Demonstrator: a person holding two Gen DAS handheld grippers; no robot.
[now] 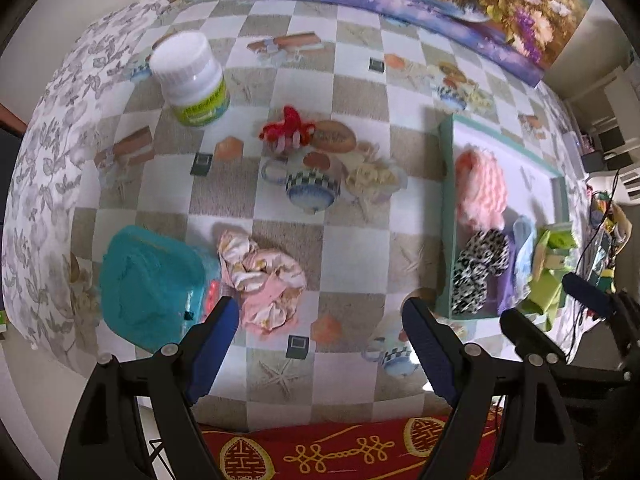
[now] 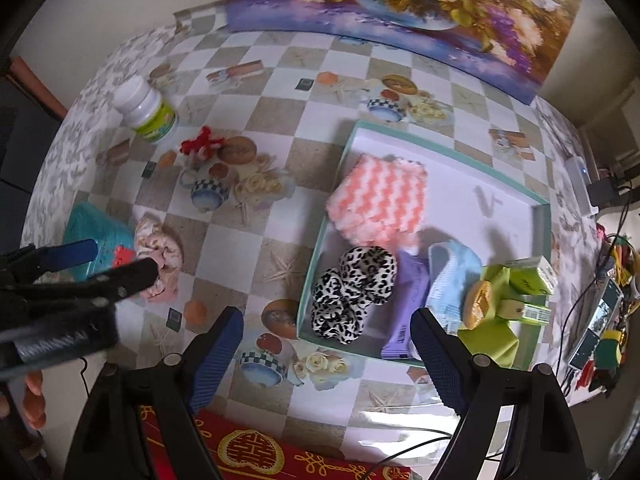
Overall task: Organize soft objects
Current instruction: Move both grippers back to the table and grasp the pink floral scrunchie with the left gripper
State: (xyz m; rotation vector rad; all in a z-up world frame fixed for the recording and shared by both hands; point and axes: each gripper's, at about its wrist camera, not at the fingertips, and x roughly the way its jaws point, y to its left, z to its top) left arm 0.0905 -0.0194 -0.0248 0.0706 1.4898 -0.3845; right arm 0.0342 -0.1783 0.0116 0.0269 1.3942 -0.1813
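A pink floral scrunchie (image 1: 264,280) lies on the checked tablecloth, just beyond my open left gripper (image 1: 320,312); it also shows in the right wrist view (image 2: 160,256). A red fuzzy hair clip (image 1: 286,130) lies farther back. A teal-rimmed white tray (image 2: 500,200) at the right holds a pink-and-white fluffy cloth (image 2: 380,204), a leopard-print scrunchie (image 2: 352,292), a purple packet (image 2: 404,312) and a light-blue cloth (image 2: 452,276). My right gripper (image 2: 328,328) is open and empty, above the tray's near-left corner.
A white bottle with a green label (image 1: 192,80) stands at the back left. A teal soft object (image 1: 152,288) sits left of the pink scrunchie. Green boxes and cloth (image 2: 508,300) crowd the tray's right end. A flower painting (image 2: 400,12) leans on the wall. Cables lie at the far right.
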